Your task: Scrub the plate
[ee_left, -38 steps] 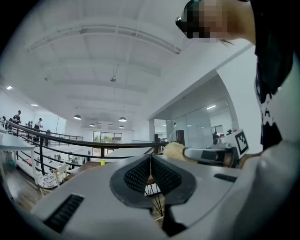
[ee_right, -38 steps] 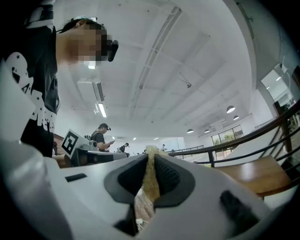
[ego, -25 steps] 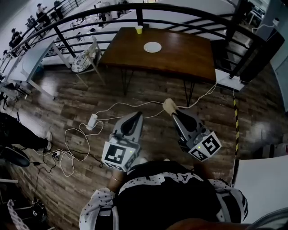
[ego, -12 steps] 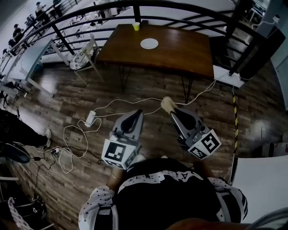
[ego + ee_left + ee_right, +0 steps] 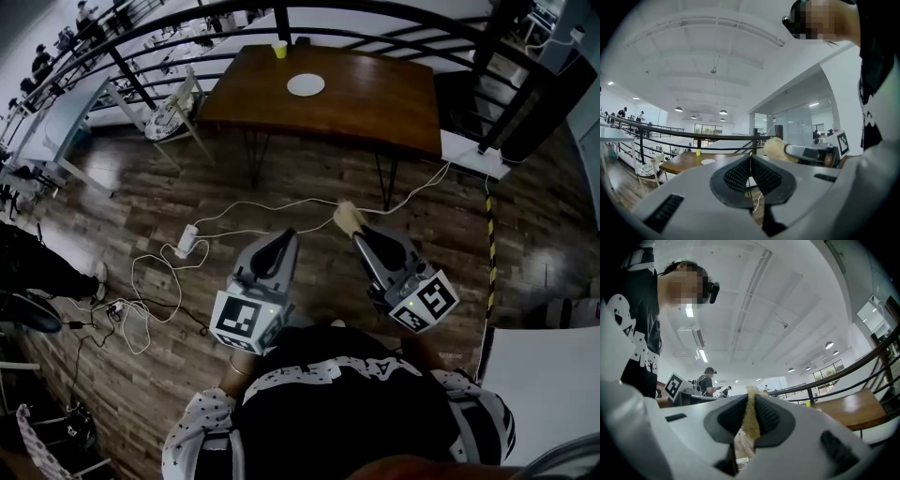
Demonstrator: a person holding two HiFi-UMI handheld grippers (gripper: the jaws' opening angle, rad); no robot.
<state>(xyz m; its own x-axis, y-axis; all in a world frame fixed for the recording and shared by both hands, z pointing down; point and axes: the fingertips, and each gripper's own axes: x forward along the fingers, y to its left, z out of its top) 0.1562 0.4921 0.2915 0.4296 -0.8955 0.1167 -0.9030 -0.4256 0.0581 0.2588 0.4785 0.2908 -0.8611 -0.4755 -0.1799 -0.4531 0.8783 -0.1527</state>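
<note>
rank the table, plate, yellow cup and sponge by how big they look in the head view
1. table, largest by far
2. plate and sponge look about alike; the sponge is far nearer the camera, so no ranking between them
3. yellow cup, smallest

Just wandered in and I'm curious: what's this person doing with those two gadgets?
A person stands on a wooden floor, holding a gripper in each hand. The right gripper has its jaws shut on a pale sponge. The left gripper is shut and empty. The white plate to be scrubbed sits on the brown table ahead, near a yellow cup. Neither gripper is close to it, so scrubbing has not begun.
</note>
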